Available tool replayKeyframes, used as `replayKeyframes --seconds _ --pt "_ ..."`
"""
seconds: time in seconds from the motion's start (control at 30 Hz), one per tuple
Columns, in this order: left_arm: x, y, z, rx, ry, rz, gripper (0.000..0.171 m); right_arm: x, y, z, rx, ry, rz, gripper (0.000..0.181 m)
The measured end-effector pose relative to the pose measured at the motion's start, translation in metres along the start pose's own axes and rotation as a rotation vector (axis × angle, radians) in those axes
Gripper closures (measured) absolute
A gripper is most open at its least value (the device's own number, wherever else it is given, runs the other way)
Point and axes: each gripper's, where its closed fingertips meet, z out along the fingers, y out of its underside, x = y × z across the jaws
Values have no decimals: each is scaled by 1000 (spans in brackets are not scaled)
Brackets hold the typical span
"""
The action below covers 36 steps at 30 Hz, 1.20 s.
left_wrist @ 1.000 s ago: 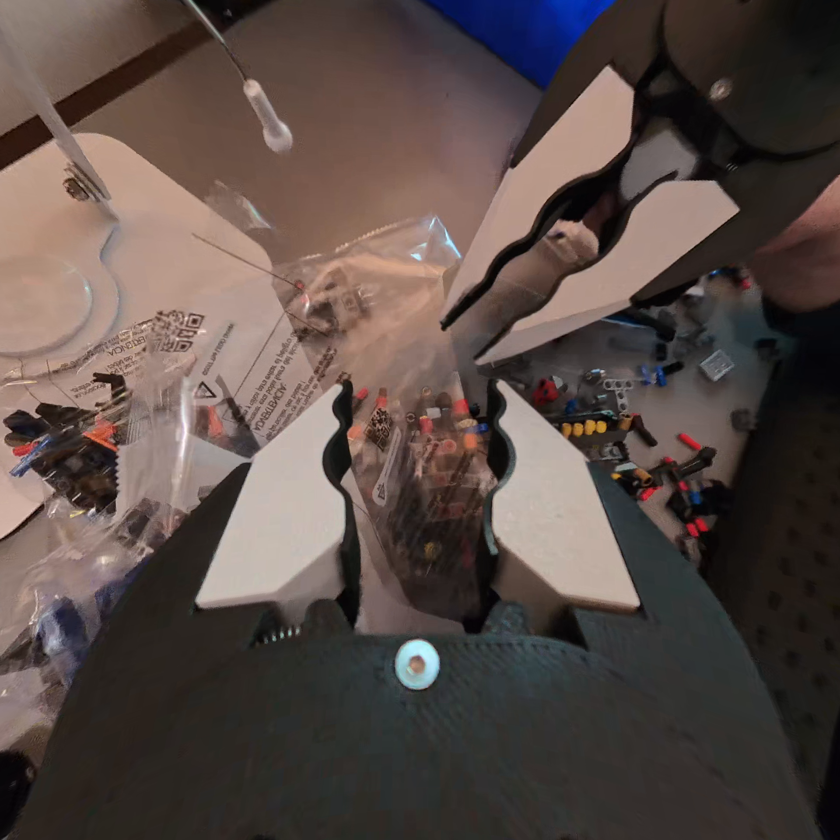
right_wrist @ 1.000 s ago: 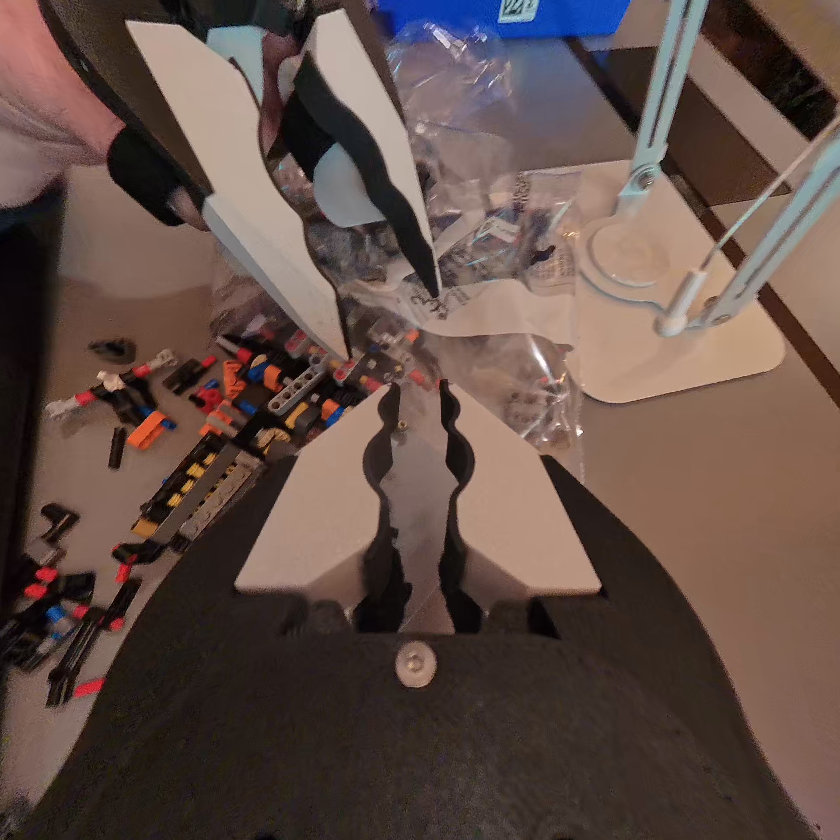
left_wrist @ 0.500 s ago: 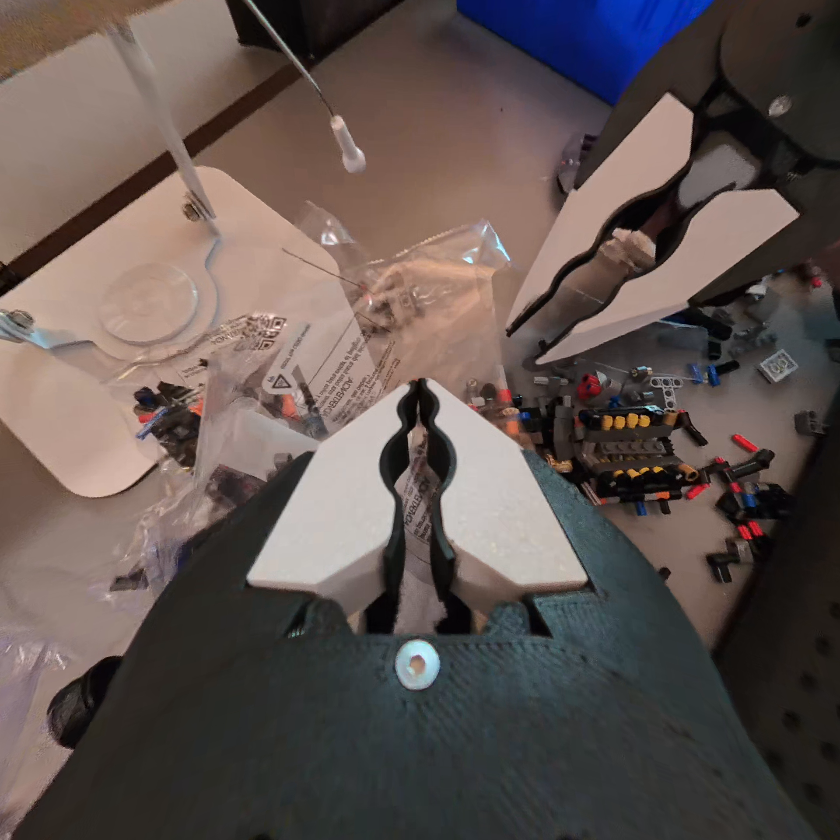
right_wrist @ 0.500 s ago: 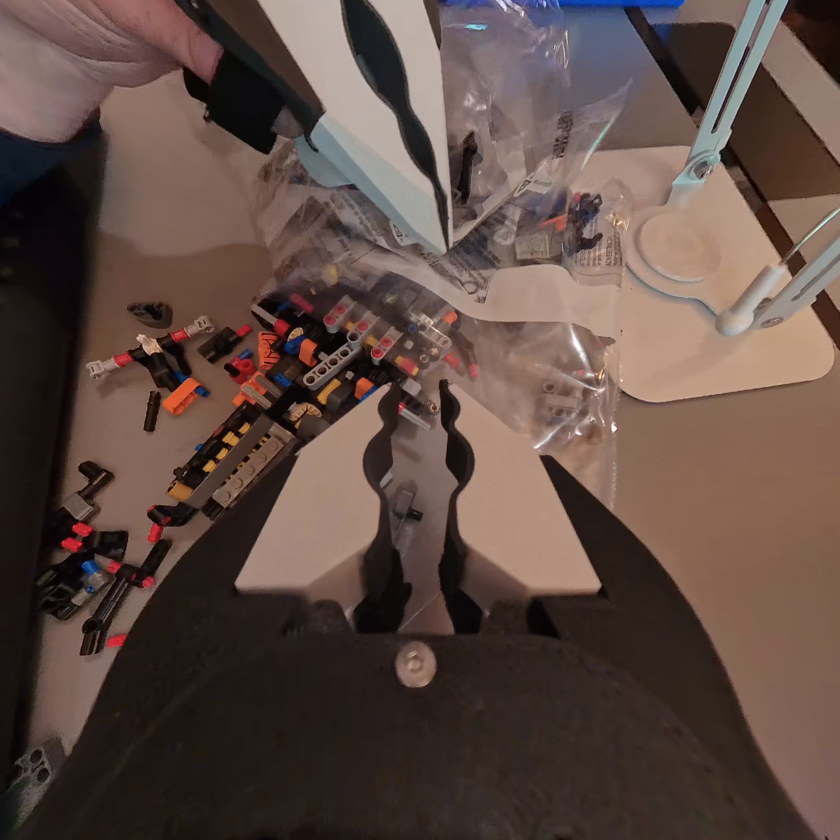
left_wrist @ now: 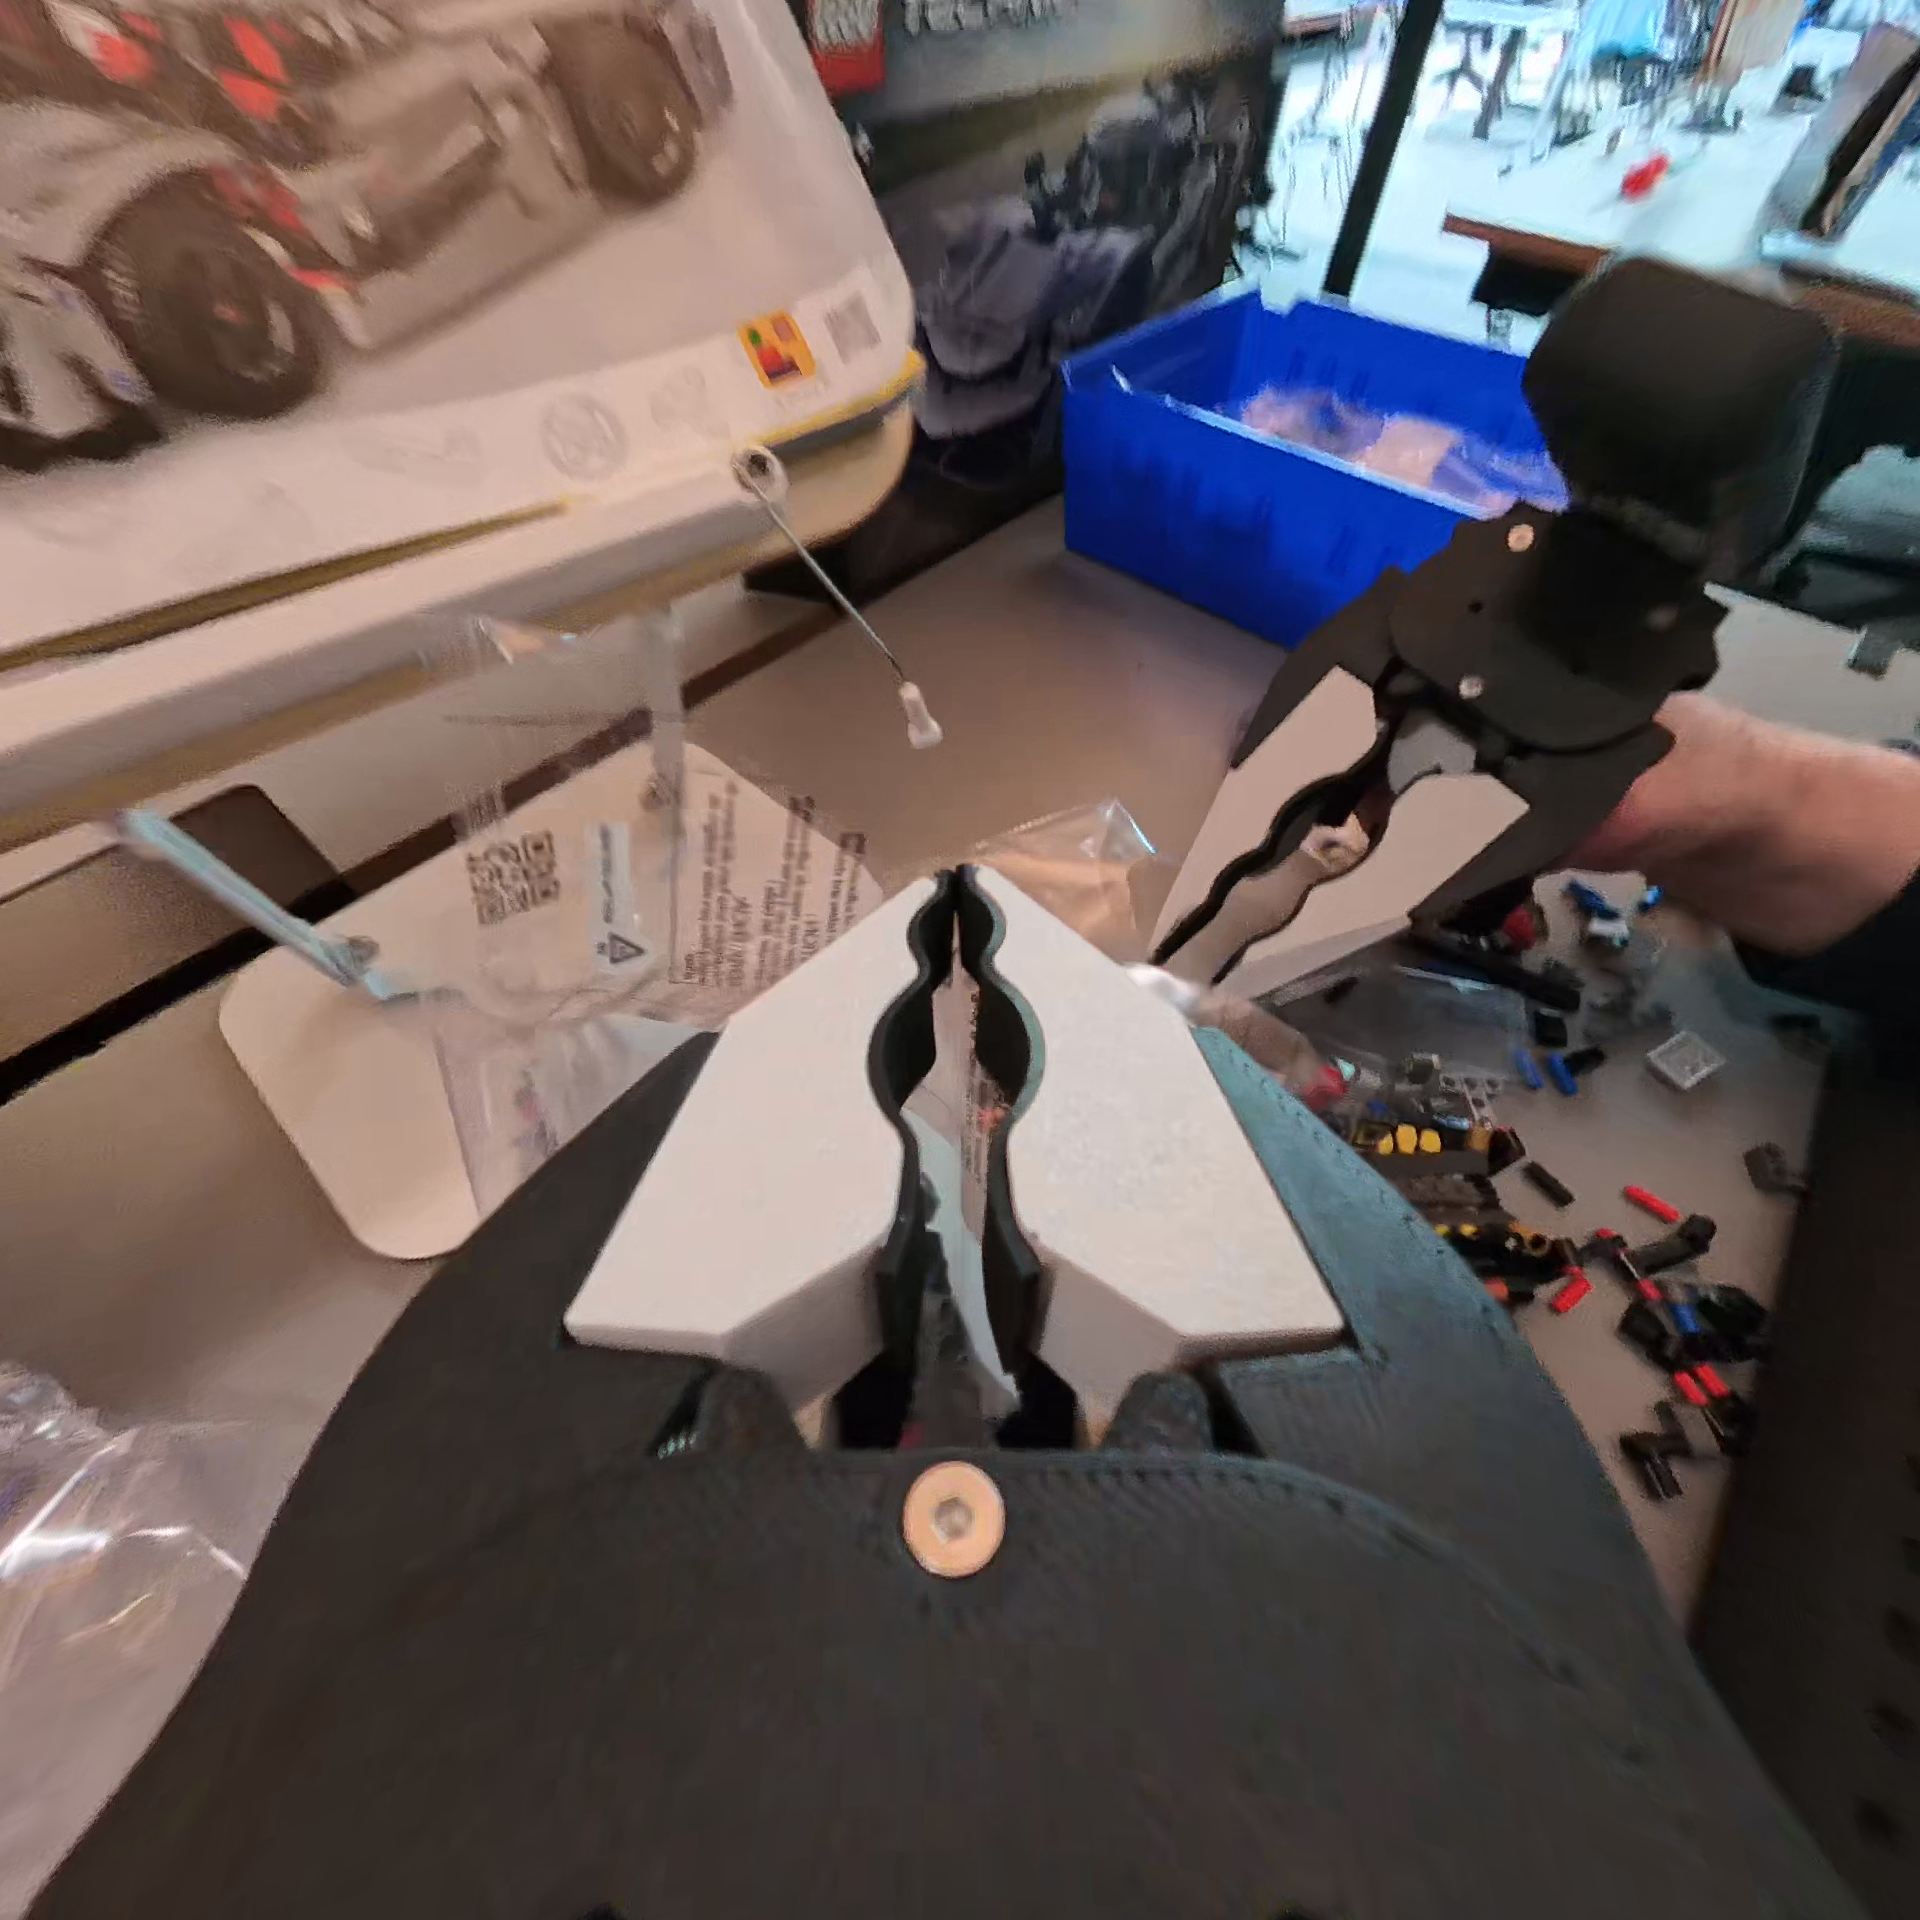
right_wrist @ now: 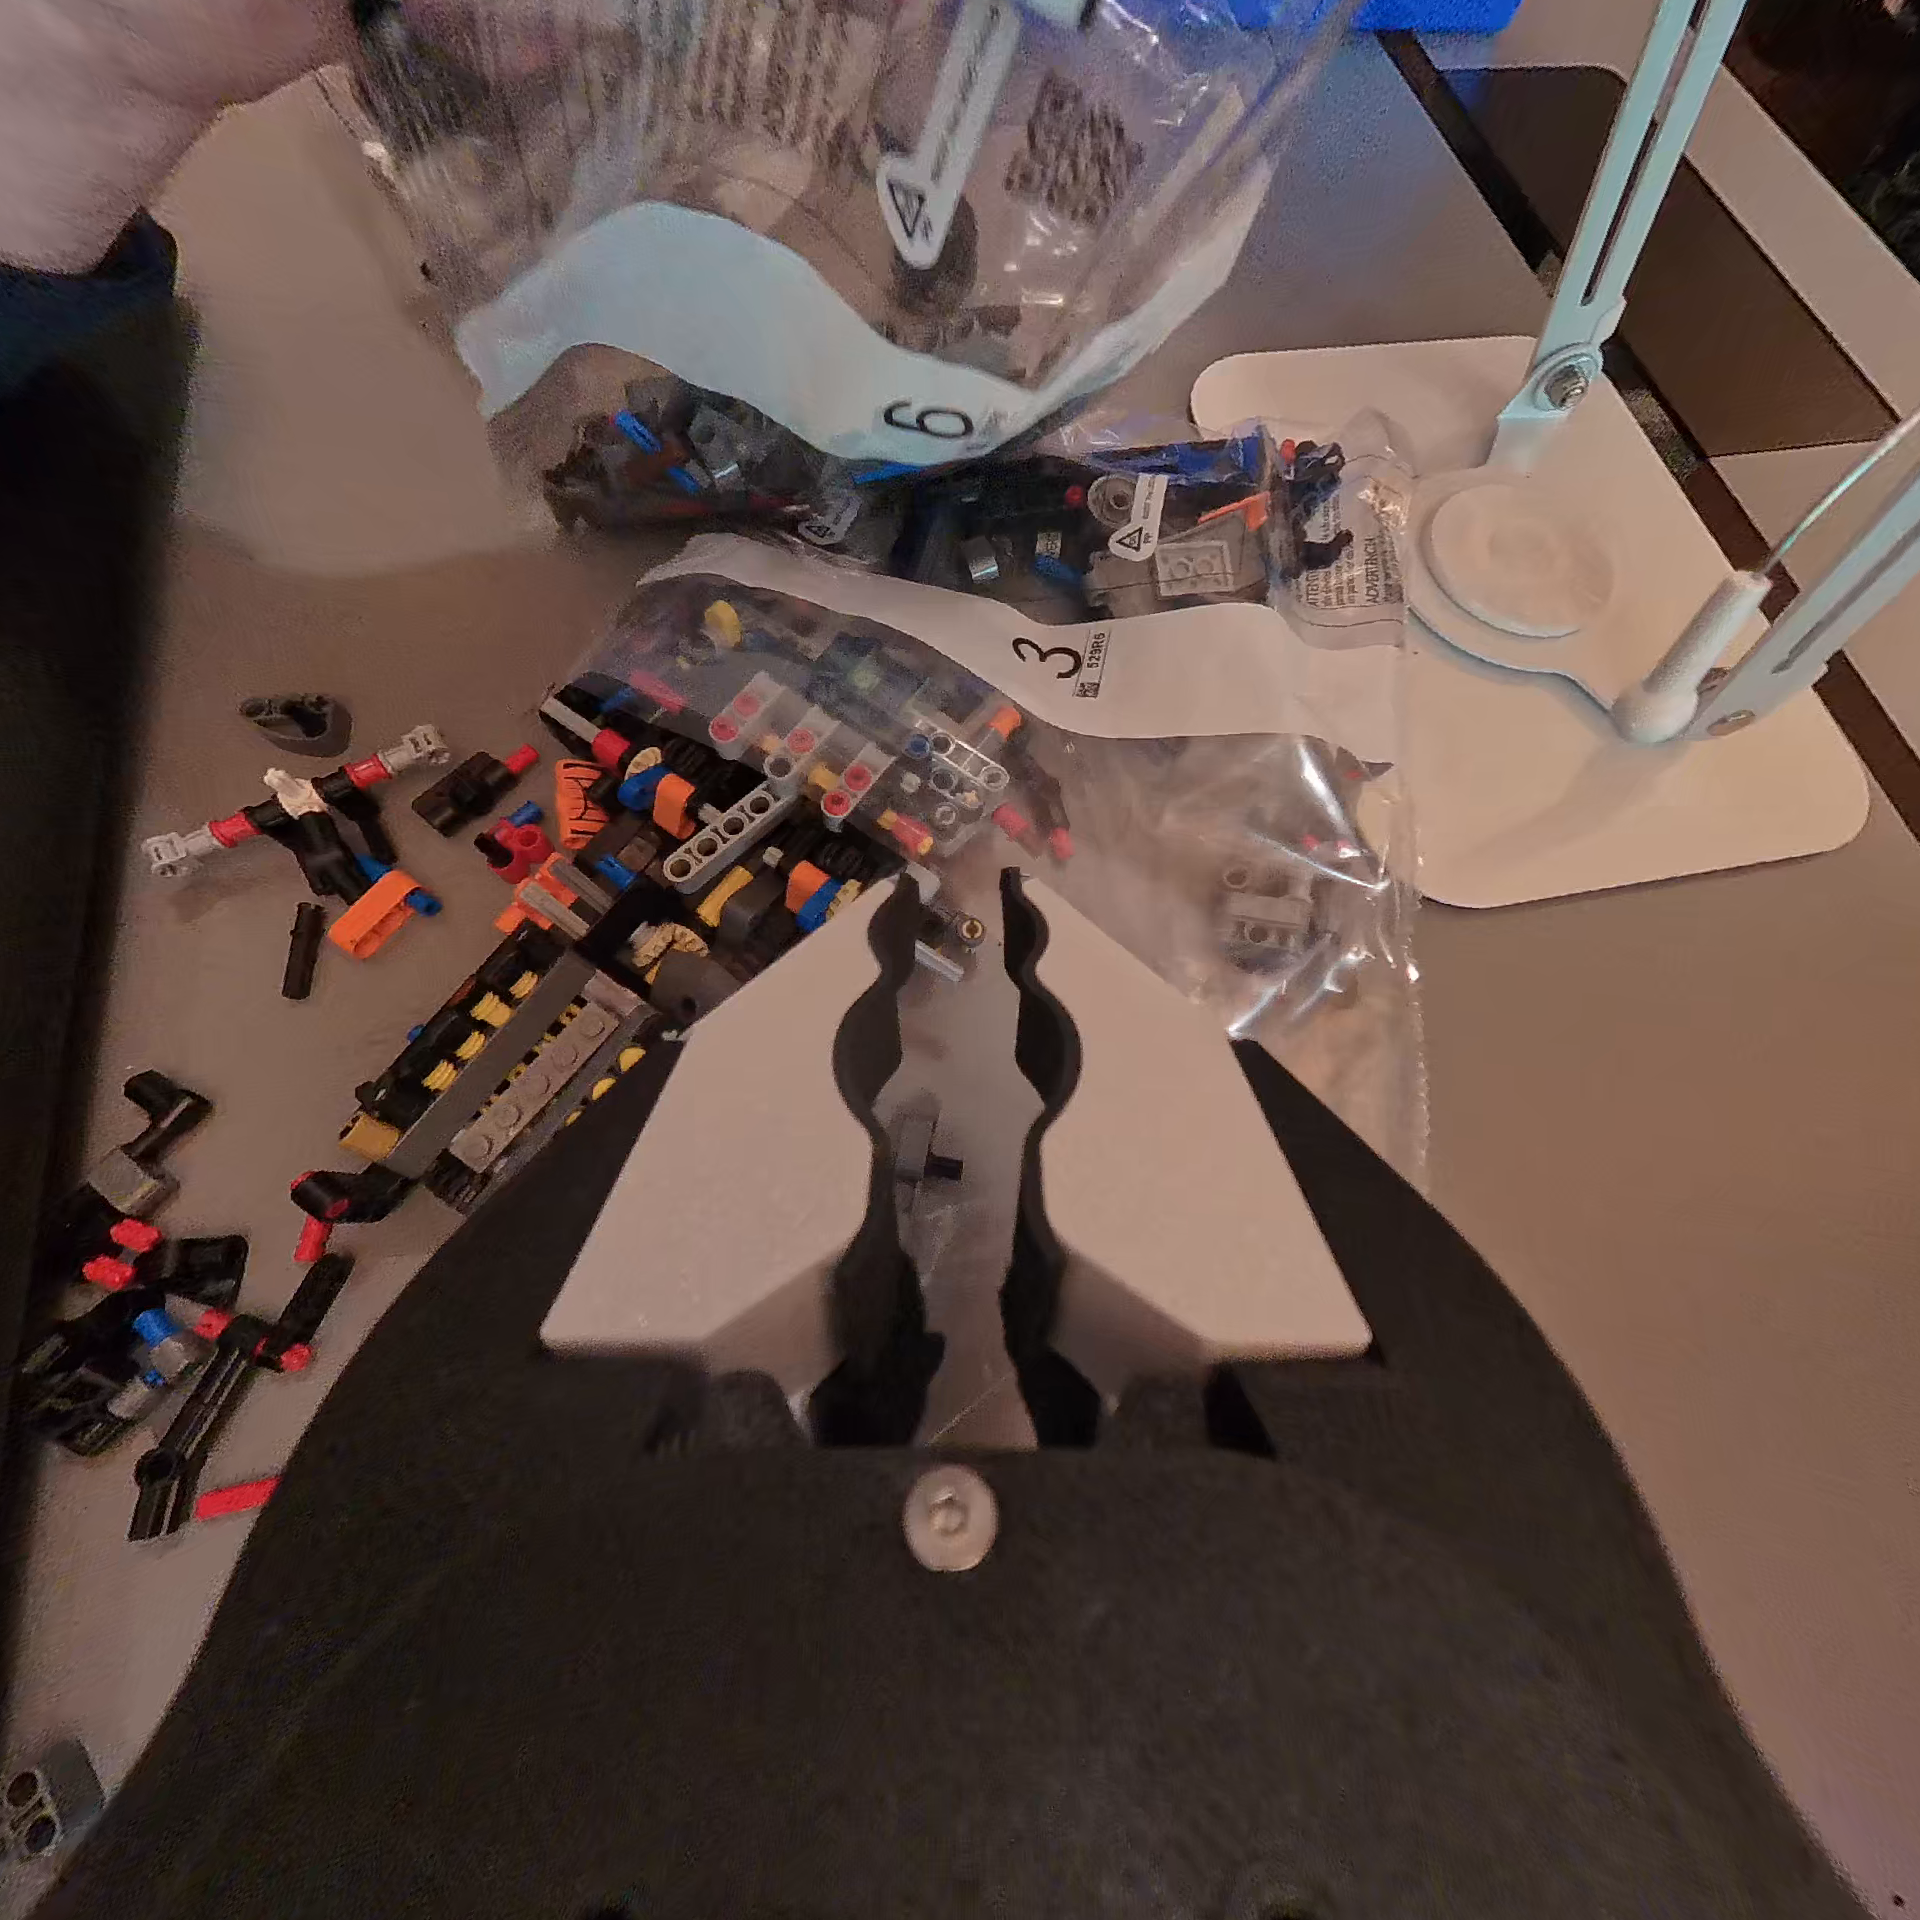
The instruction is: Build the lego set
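The left gripper (left_wrist: 956, 883) has snapped together on a clear parts bag (right_wrist: 831, 260) and lifted it up high. The right gripper (right_wrist: 961, 883) waits a little apart, holding nothing. Just past its tips lie another parts bag (right_wrist: 1091, 727) and loose lego pieces (right_wrist: 343, 821), so building can go on.

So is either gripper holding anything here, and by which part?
The left gripper is shut on a clear parts bag, pinched at its plastic edge so it hangs. The right gripper is open, holding nothing.
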Motion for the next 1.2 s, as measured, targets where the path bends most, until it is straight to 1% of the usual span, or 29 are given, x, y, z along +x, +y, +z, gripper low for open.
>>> replayKeyframes --seconds 0.07,0.13,0.2,0.33,0.37,0.4,0.47,0.5,0.57,0.63,0.67,0.73,0.8,0.87,0.9,0.93,0.97,1.0,1.03,1.1,1.2 --pt "-12 -10 -15 43 -42 -1 171 3 0 -2 7 9 11 168" --pt "-24 -14 -32 74 -59 -32 171 5 -1 -5 17 16 18 168" --pt "-38 -9 -51 92 -57 -95 171 5 -1 -6 24 17 25 168" --pt "-71 9 -96 116 -131 -220 171 4 0 -5 16 10 31 169" --pt "-83 16 -107 112 -190 -246 171 4 1 -4 11 11 27 170" --pt "-99 27 -120 84 -282 -268 171 4 1 -4 8 14 23 169" --pt "-141 58 -153 -12 -565 -310 171 4 1 -4 8 18 25 169" --pt "-156 62 -169 4 -677 -298 171 4 0 -4 12 20 27 168" --pt "-170 59 -195 52 -788 -317 153 6 -1 -6 17 25 31 168" --pt "-167 37 -211 126 -869 -240 150 8 -2 -8 22 39 36 168" --pt "-159 23 -213 152 -888 -180 152 9 -3 -10 28 42 41 168" --pt "-134 -4 -195 176 -835 -36 158 12 -2 -13 26 51 49 168" --pt "-104 -26 -163 174 -755 107 161 12 1 -17 10 37 57 165" --pt "-66 -36 -116 141 -585 242 159 7 8 -20 -27 -10 61 159" --pt "-47 -33 -91 98 -482 290 161 6 14 -22 -57 -23 59 157" --pt "-30 -24 -66 41 -375 297 160 8 20 -23 -79 -11 51 155" --pt "-13 -11 -43 -23 -261 280 155 13 25 -25 -97 15 47 155" --pt "2 4 -24 -88 -157 268 154 18 30 -26 -121 35 50 155" --pt "13 19 -9 -141 -79 243 152 20 35 -27 -145 41 57 153" --pt "28 43 11 -222 31 180 148 21 42 -27 -173 37 79 150" --pt "37 67 25 -305 86 152 143 17 53 -29 -231 -2 124 143"
